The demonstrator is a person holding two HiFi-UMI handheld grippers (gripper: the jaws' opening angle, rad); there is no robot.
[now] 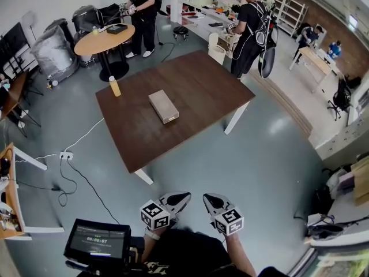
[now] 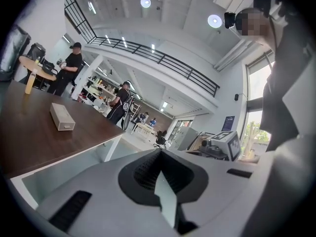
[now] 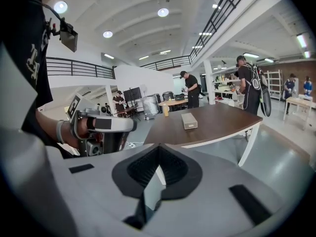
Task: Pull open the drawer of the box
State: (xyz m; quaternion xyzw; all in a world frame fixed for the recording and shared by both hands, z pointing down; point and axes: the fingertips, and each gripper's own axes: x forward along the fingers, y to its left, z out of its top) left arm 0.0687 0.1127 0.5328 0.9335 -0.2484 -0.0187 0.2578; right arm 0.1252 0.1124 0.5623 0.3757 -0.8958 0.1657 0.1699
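1. Head view looks steeply down on a dark brown bench that stands on a grey floor, well apart from the person who holds the grippers
2. On the bench, near its middle, lies the box, a long tan block set slantwise with its paler end turned toward the bench's near edge
3. At that paler end the drawer looks flush with the box, not pulled out
4. Near the bench's far left corner a yellow bottle stands upright, apart from the box
5. Low in the head view the left gripper and the right gripper are held side by side over the floor, short of the bench, with their tips toward it; neither touches the bench or the box
6. Left gripper view shows this gripper's jaws clenched together with nothing between them; the box sits far off at the left on the bench
7. Right gripper view shows this gripper's jaws likewise pressed together and empty; the box lies beyond the tips on the bench, and the left gripper shows at the left
8. Beyond the bench one person stands by a round table and another person stands further right
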